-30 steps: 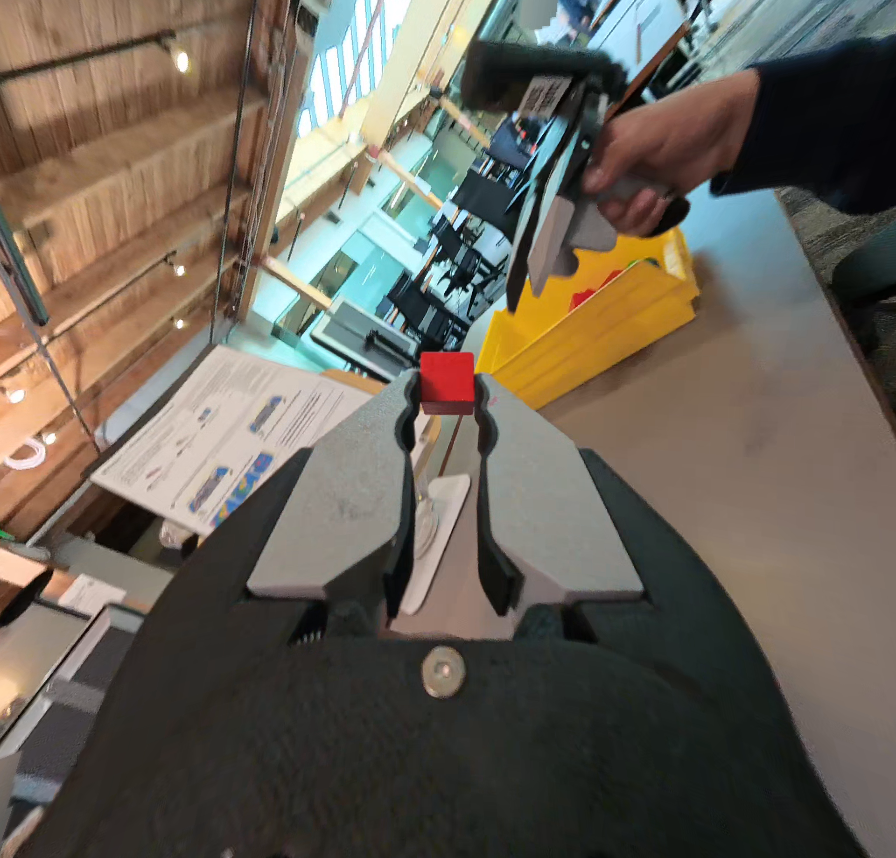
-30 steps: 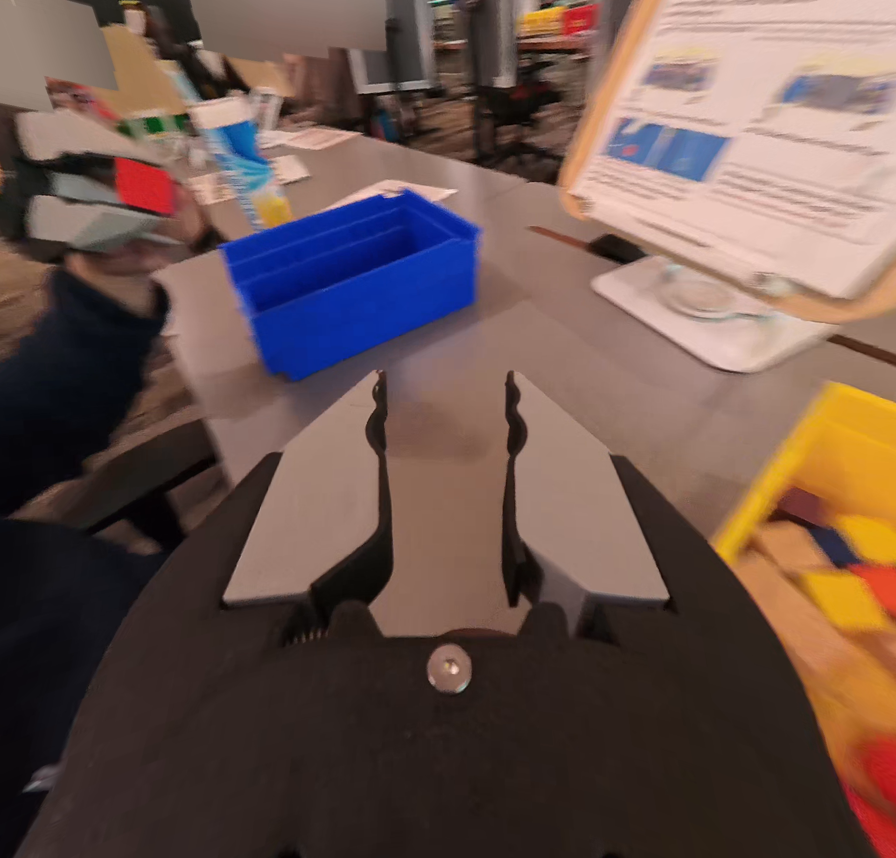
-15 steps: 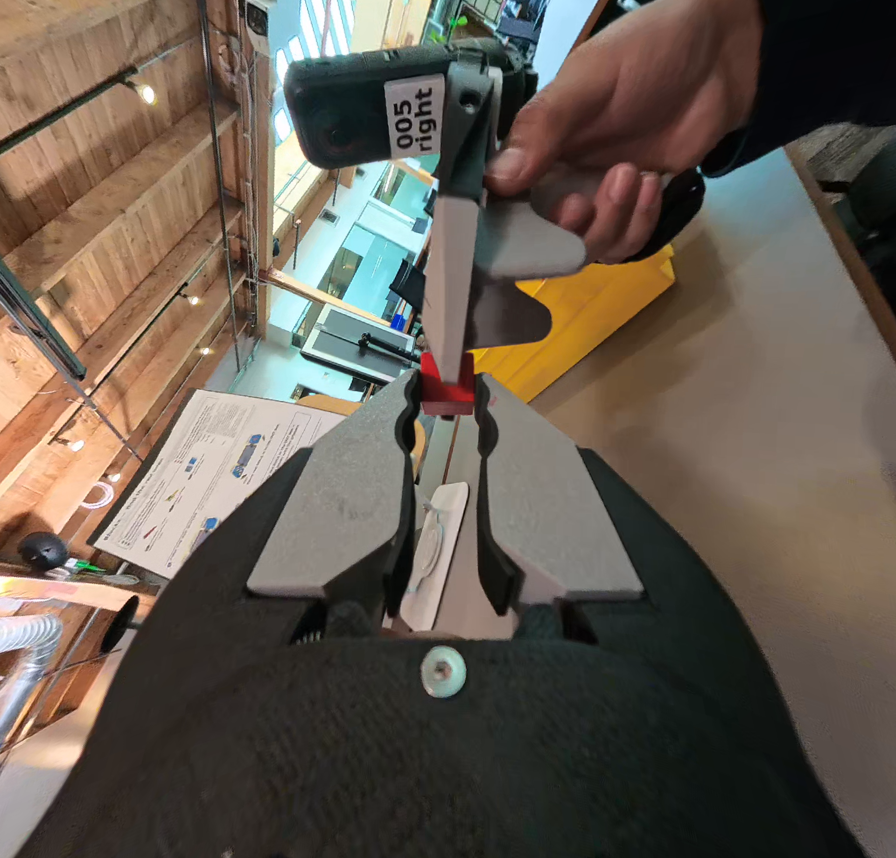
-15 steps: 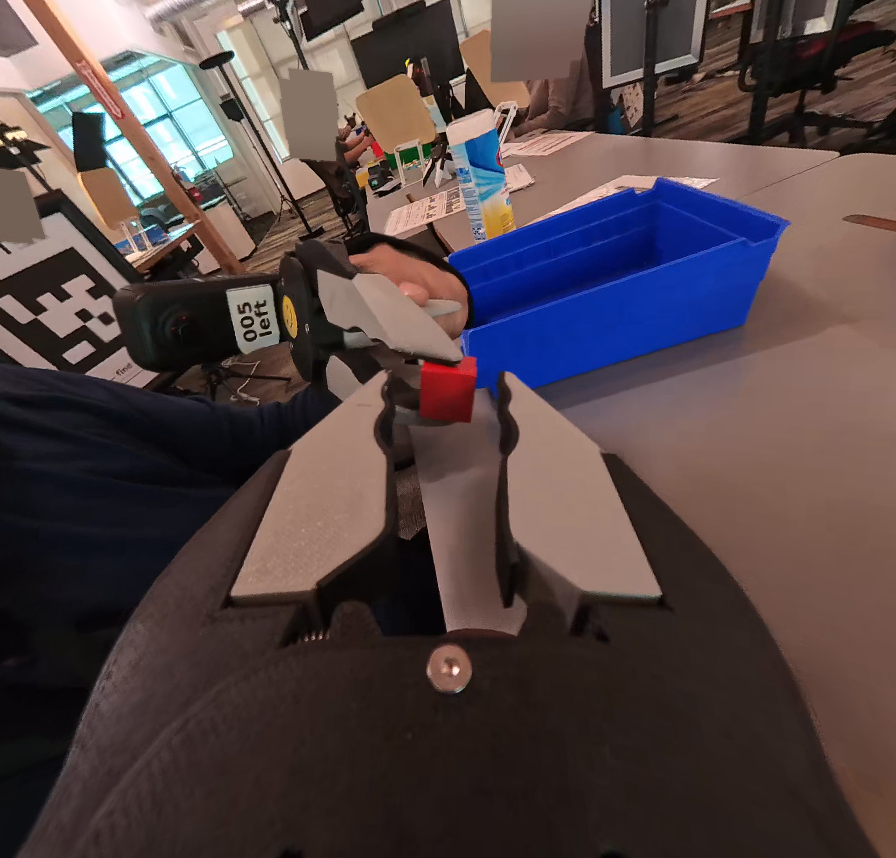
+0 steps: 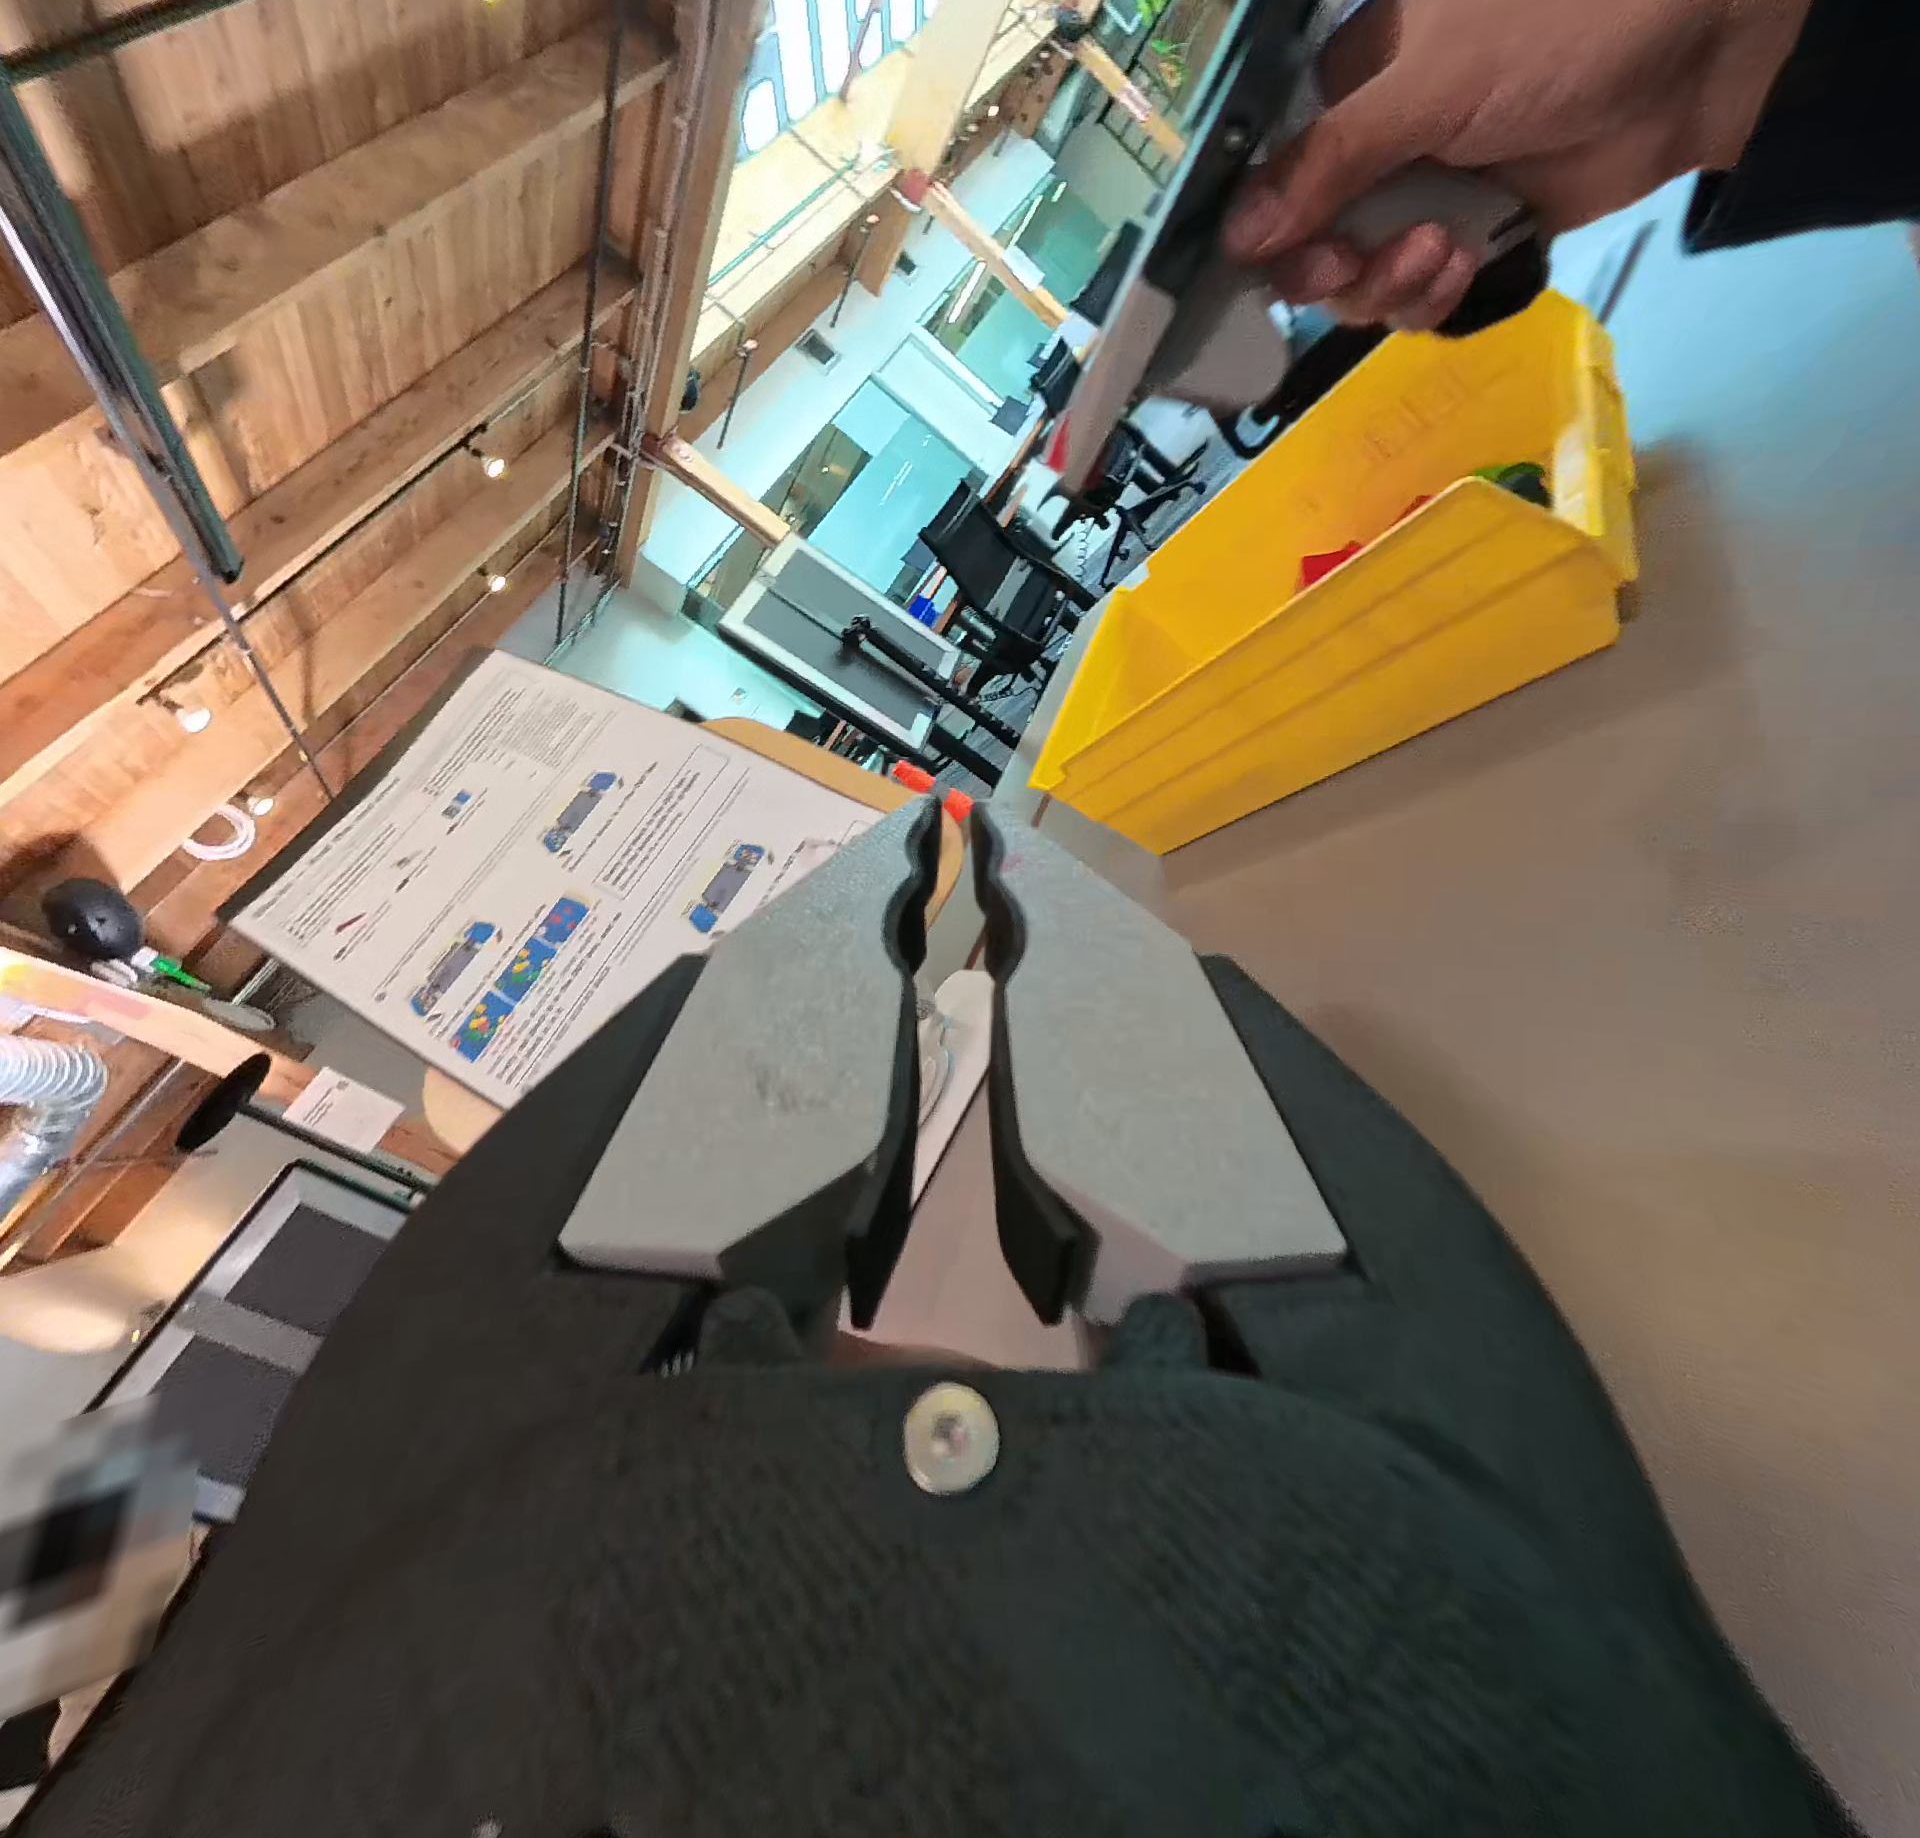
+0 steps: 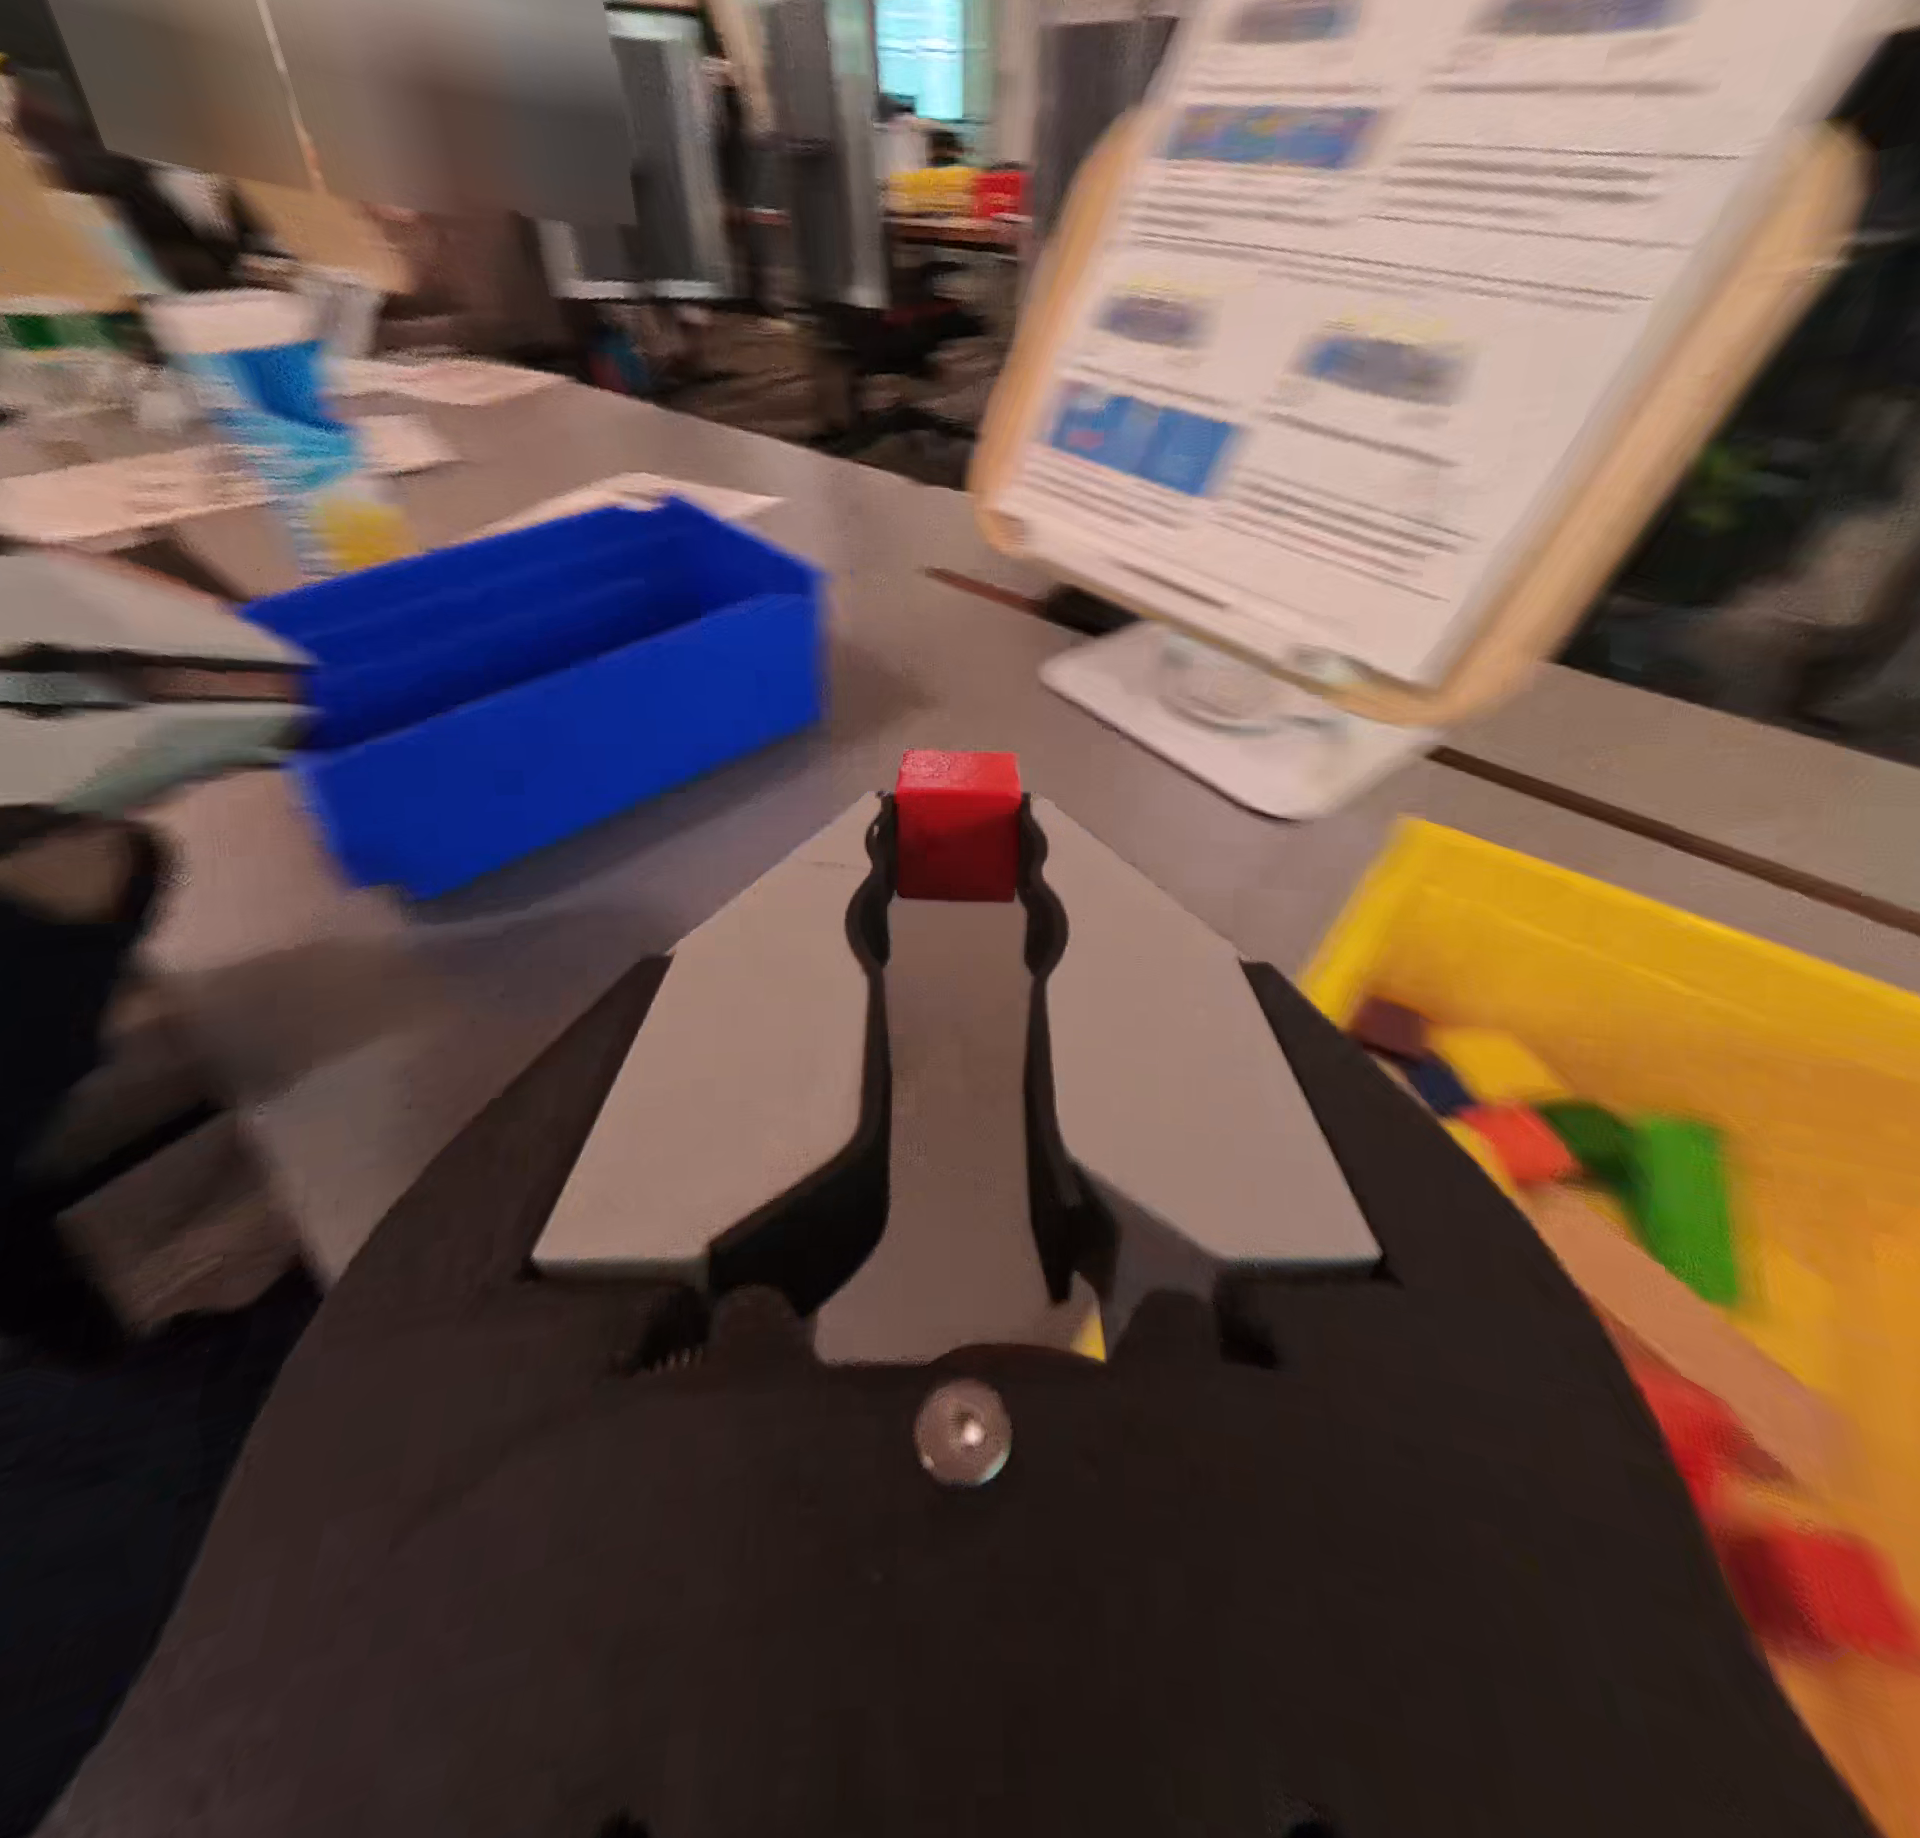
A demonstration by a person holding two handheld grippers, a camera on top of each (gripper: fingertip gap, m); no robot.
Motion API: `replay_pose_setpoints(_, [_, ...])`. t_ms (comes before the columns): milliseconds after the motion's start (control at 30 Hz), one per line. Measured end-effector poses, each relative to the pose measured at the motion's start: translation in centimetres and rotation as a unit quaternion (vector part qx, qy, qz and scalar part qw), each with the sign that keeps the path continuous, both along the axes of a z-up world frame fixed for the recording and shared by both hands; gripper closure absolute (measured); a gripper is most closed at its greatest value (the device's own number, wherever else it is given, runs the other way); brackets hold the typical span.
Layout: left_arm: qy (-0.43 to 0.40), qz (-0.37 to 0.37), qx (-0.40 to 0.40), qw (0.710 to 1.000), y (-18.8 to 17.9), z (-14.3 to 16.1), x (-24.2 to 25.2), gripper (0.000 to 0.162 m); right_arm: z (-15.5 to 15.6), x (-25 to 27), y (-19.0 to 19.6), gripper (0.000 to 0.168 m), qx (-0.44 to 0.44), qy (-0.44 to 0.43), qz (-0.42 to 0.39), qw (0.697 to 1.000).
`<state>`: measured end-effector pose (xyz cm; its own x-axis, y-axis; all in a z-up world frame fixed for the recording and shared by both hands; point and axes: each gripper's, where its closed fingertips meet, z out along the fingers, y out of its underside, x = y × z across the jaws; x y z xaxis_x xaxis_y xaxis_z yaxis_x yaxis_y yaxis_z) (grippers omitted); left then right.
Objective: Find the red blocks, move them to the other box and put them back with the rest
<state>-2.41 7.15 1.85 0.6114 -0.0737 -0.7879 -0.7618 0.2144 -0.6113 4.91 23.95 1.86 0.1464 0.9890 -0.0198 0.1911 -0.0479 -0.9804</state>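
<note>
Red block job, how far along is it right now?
Done: the blue bin shows no blocks inside. In hand: the right gripper is clamped on a red cube beside the yellow bin; the left gripper holds nothing. Left: drop that cube in with the mixed blocks.

Each camera sits just behind its own gripper fingers, facing forward over the grey table (image 5: pixel 1558 1061). The left view is rolled sideways, yellow bin (image 5: pixel 1351 666) at two o'clock; the right, blurred, seemingly level, shows it (image 6: pixel 1621 967) at four o'clock.
</note>
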Motion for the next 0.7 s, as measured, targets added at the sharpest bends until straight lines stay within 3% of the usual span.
replay_pose_setpoints(133, [-0.004, 0.027, 0.001, 1.000, 0.2, 0.2, -1.4, 0.161, -1.9, 6.6, 11.4, 0.149, -0.035, -0.002, -0.173, 0.984])
replay_pose_setpoints(233, [-0.014, 0.033, -0.006, 0.999, 0.7, -0.1, -1.7, 0.161, -5.1, 8.5, 15.6, 0.149, -0.091, -0.015, -0.220, 0.971])
replay_pose_setpoints(267, [-0.016, 0.036, -0.010, 0.999, 0.8, -0.2, -1.8, 0.161, -6.1, 8.1, 16.1, 0.148, -0.100, -0.025, -0.216, 0.971])
replay_pose_setpoints(300, [-0.018, 0.040, -0.013, 0.999, 1.0, -0.3, -1.9, 0.161, -7.2, 7.0, 15.8, 0.132, -0.104, -0.044, -0.193, 0.975])
replay_pose_setpoints(367, [-0.020, 0.045, -0.025, 0.998, 1.4, -0.8, -2.2, 0.161, -8.8, 5.4, 15.4, 0.122, -0.091, -0.089, -0.180, 0.975])
replay_pose_setpoints(433, [-0.016, 0.051, -0.031, 0.998, 1.5, -1.2, -2.4, 0.160, -6.6, 5.5, 15.9, 0.113, -0.047, -0.051, -0.223, 0.972])
replay_pose_setpoints(567, [-0.027, 0.060, -0.047, 0.997, 1.7, -1.7, -3.1, 0.160, 1.3, 6.6, 11.4, 0.115, -0.071, 0.149, -0.104, 0.981])
replay_pose_setpoints(700, [-0.061, 0.095, -0.086, 0.990, 2.0, -2.4, -4.9, 0.153, 2.0, 8.4, 9.6, 0.102, -0.125, 0.135, -0.059, 0.981])
